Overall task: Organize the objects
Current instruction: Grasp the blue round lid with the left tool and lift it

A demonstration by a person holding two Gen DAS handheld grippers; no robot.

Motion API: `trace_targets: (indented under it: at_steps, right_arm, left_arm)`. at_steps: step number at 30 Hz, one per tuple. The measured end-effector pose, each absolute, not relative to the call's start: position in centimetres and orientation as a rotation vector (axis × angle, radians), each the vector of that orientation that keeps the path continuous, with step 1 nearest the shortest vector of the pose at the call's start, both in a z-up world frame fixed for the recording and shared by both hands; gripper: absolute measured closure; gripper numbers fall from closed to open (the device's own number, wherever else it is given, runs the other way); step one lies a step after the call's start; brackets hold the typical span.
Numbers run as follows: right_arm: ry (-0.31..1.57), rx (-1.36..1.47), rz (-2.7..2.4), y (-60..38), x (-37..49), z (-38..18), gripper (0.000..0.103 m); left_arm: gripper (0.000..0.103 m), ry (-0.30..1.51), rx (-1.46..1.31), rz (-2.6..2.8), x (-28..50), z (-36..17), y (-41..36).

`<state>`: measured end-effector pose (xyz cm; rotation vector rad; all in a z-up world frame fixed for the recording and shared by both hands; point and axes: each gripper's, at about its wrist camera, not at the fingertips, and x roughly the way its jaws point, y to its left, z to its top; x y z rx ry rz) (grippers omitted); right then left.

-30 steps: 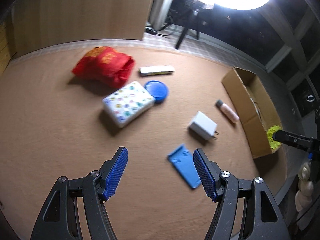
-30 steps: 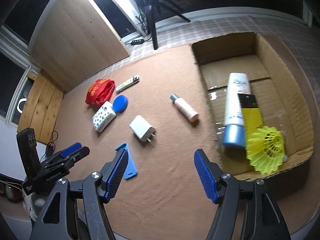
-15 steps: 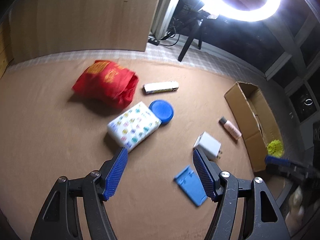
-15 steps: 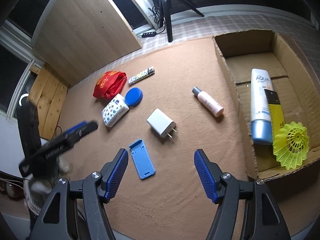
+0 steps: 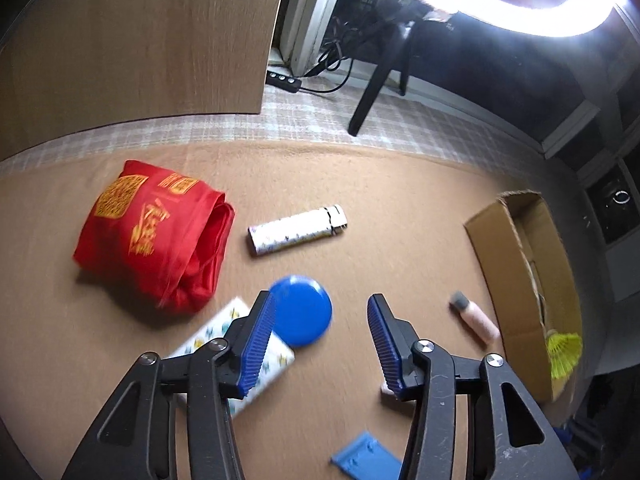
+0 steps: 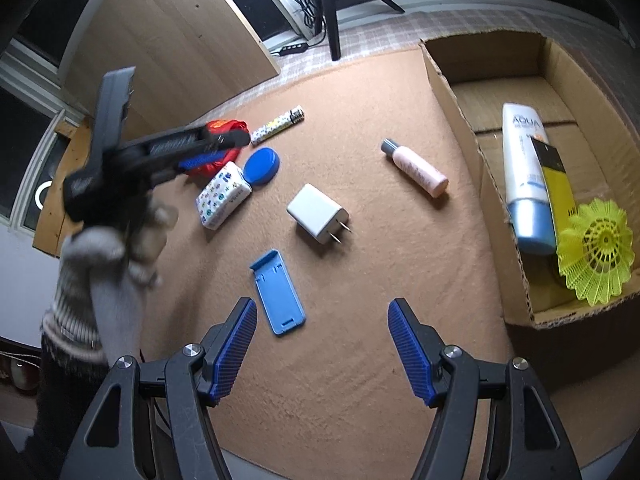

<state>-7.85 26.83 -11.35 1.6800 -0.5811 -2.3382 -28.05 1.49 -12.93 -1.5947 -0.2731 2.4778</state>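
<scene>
Grippers both empty w/ jaws apart: left gripper (image 5: 320,340) hangs over the far cluster, its gap roughly framing the blue round lid (image 5: 301,311), prob. lining up for a pick; right gripper (image 6: 320,350) hovers low over bare surface (image 6: 340,380) just short of the blue phone stand (image 6: 277,292). Cardboard box (image 6: 456,120) sits at the right edge of the surface, open top up, so it reads as the drop spot; it already holds a white-and-blue AQUA tube (image 6: 522,168), a yellow-black pack (image 6: 556,184) and a yellow shuttlecock (image 6: 596,252). Left to sort, all on the surface outside the box: white charger plug (image 6: 318,213), pink bottle w/ grey cap (image 6: 416,168), patterned tissue pack (image 6: 223,194) touching the lid, patterned lighter (image 6: 278,125), red folded bag (image 5: 154,236). Left view is motion-blurred, so exact aim is unclear.
</scene>
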Motion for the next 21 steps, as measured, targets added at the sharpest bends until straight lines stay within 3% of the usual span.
trace_targets:
  at_steps: [11,18,21]
  right_arm:
    - [-0.625,1.714,-2.335,28.1,-7.5,-12.5,0.039]
    - [-0.606,1.714,-2.328,27.7,-7.8,-12.6,0.038]
    - [-0.597,1.709,-2.326,27.5,-7.8,-12.4,0.038]
  left_arm:
    - [0.054,-0.221,-1.714,2.441,-32.1,-15.9,1.5]
    - [0.072,-0.139,-1.751,2.41,-32.9,-16.9,2.4]
    - [0.073,-0.142,-1.745,2.398,-32.6,-16.9,2.5]
